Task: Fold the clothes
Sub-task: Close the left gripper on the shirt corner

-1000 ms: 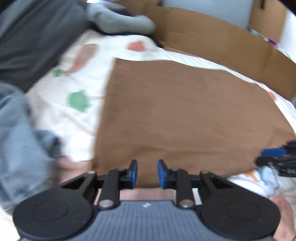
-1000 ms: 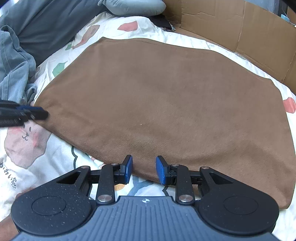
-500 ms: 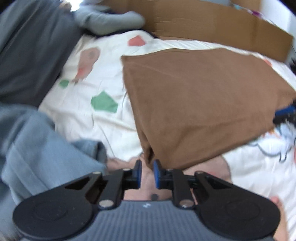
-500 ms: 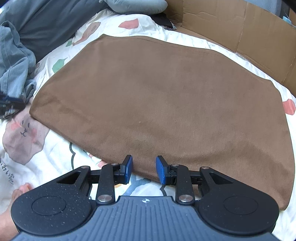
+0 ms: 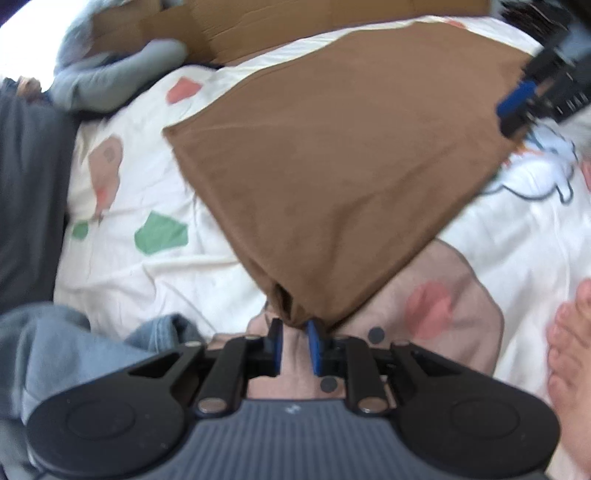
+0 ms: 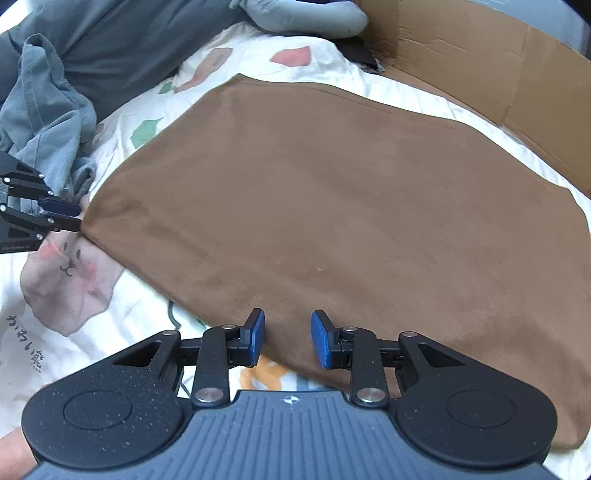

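A brown cloth (image 6: pixel 332 192) lies spread flat on the patterned white bedsheet (image 6: pixel 74 332). My left gripper (image 5: pixel 294 332) is at the cloth's near left corner (image 5: pixel 295 314). That corner is bunched between the blue pads, and the jaws are opening slightly around it. In the right wrist view the left gripper (image 6: pixel 75 218) shows at the left edge, its tips on that same corner. My right gripper (image 6: pixel 288 338) stands open over the cloth's near hem with nothing pinched. In the left wrist view the right gripper (image 5: pixel 515 110) appears at the upper right.
A heap of grey-blue clothes (image 6: pixel 48 110) and a dark grey blanket (image 6: pixel 122 48) lie to the left. A grey pillow (image 6: pixel 303 14) and a cardboard wall (image 6: pixel 480 66) stand behind the cloth. A person's bare foot (image 5: pixel 572 350) rests on the sheet.
My left gripper rolled and slid from the cloth's near edge to its left corner, and its jaws narrowed around that corner. The right gripper stayed put and open.
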